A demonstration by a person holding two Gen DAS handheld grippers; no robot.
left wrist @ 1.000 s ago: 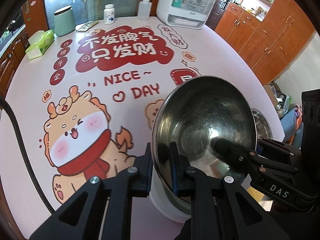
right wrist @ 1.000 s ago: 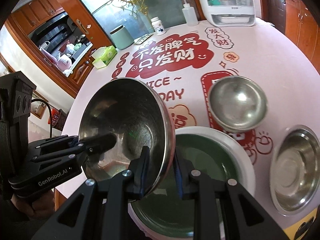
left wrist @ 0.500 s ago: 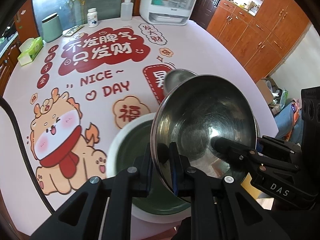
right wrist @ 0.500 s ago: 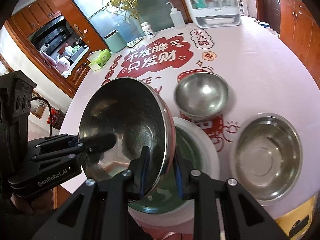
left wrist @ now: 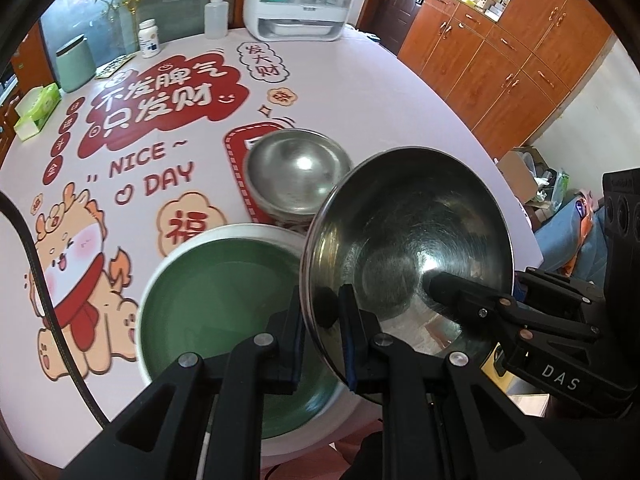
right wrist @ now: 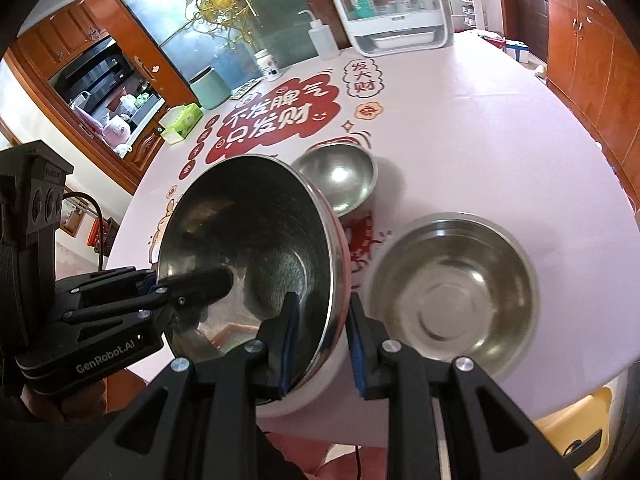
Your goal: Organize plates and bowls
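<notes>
Left hand-held gripper (left wrist: 320, 336): closed on the rim of the large steel bowl (left wrist: 408, 248), one finger inside the rim and one outside.
Right hand-held gripper (right wrist: 320, 340): set astride the opposite rim of the same bowl (right wrist: 248, 256); the inner pad lay against the wall, a gap showed at the outer pad, so a firm grip could not be confirmed.
Held bowl: carried tilted above the desk (left wrist: 360, 92), its open side turned toward the cameras, shared between both hands.
Key relation: the wide steel bowl (right wrist: 452, 300) was seen just to the right of the right hand-held gripper and below the held bowl's level; the right hand was nearer to it. The green plate with a white rim (left wrist: 216, 308) lay under the left side of the held bowl. Either was judged a possible stacking place; a lowering and levelling of the bowl would be called for.
Other dish: a small steel bowl (right wrist: 336, 176) stood farther back, near the plate.
Surface: a round desk covered with a pink printed cloth.
Room: wooden cupboards (left wrist: 500, 56) along the wall; a white storage box (right wrist: 388, 8) at the far edge of the desk.
</notes>
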